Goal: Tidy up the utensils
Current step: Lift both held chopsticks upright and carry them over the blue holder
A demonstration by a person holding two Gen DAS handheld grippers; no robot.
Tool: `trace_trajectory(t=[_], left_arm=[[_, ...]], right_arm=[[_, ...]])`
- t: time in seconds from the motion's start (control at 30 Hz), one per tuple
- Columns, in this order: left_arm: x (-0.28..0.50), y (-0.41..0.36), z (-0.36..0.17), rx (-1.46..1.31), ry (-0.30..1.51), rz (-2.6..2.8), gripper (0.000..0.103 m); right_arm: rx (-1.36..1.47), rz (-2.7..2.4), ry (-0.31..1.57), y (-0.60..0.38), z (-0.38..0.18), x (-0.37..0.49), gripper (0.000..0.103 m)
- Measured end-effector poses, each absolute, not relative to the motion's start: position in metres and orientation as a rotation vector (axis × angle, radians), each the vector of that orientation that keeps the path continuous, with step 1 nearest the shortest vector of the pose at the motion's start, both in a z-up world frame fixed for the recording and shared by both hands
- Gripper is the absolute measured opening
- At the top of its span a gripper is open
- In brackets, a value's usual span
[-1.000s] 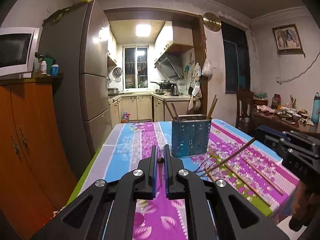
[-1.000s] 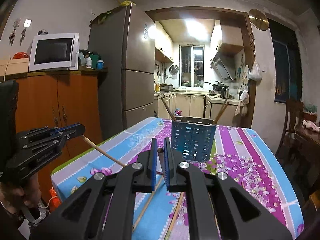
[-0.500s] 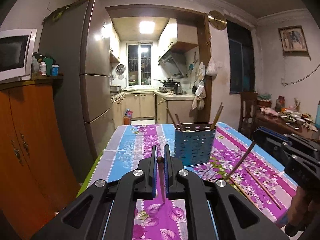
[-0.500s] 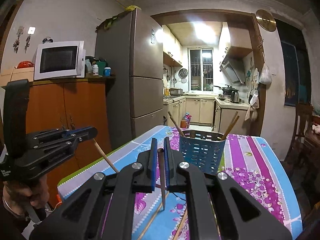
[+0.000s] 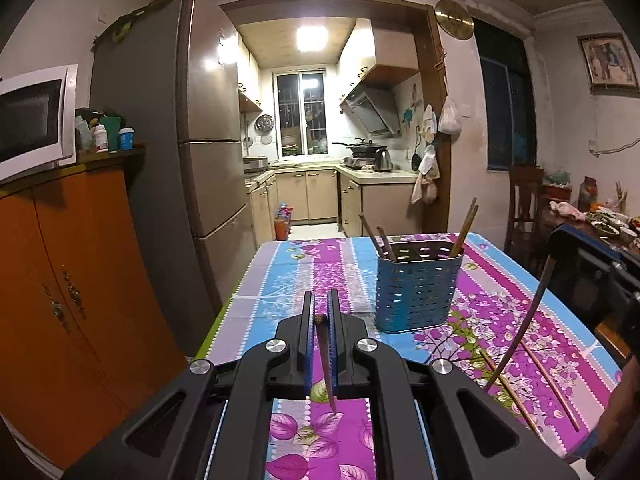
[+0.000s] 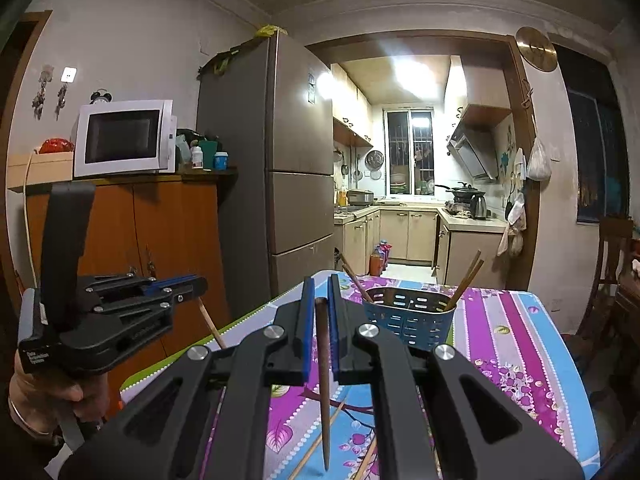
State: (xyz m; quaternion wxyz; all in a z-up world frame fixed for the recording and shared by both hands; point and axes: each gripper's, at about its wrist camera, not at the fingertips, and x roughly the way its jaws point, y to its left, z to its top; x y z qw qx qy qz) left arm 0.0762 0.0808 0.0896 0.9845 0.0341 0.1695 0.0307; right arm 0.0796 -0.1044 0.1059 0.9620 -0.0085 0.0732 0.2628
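Left gripper (image 5: 320,316) clamped on a chopstick (image 5: 326,364), right gripper (image 6: 320,300) clamped on another (image 6: 324,380). Both sticks have swung from lying flat to hanging tip-down over the last second, clear of the table (image 5: 288,280). Loose sticks (image 5: 548,376) lie just beyond. Holder (image 5: 418,286) beyond, four sticks in it. Looks ready for the drop-in.
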Motion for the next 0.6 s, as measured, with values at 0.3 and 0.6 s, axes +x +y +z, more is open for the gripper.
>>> trace_trajectory(t=[0.3, 0.6], left_arm=[[0.085, 0.073, 0.090, 0.120, 0.345, 0.114, 0.007], [0.098, 0.061, 0.096, 0.146, 0.360, 0.096, 0.007]], right_arm=[[0.008, 0.545, 0.130, -0.113, 0.117, 0.086, 0.005], [0.018, 0.530, 0.119, -0.127, 0.132, 0.105, 0.005]])
